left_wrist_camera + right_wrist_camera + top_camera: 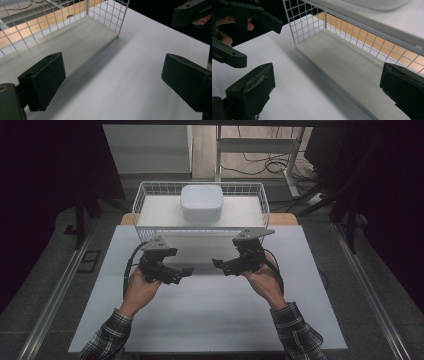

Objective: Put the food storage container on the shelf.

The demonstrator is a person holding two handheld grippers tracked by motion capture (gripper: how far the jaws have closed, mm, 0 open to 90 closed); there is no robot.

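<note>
A white wire basket stands at the back of the white table. A white square bowl rests on a pale board inside it. Both grippers hover in front of the basket, tips turned toward each other with a small gap between them. My left gripper is open, and in its own view the left gripper has nothing between its widely spread jaws. My right gripper is also open and empty, as the right gripper shows in its own view. The basket's corner and mesh wall lie just ahead.
Bare white tabletop spreads below and in front of the hands. A wooden surface shows behind the basket's sides. Cables and a metal frame lie on the floor beyond. Dark floor and rails flank the table.
</note>
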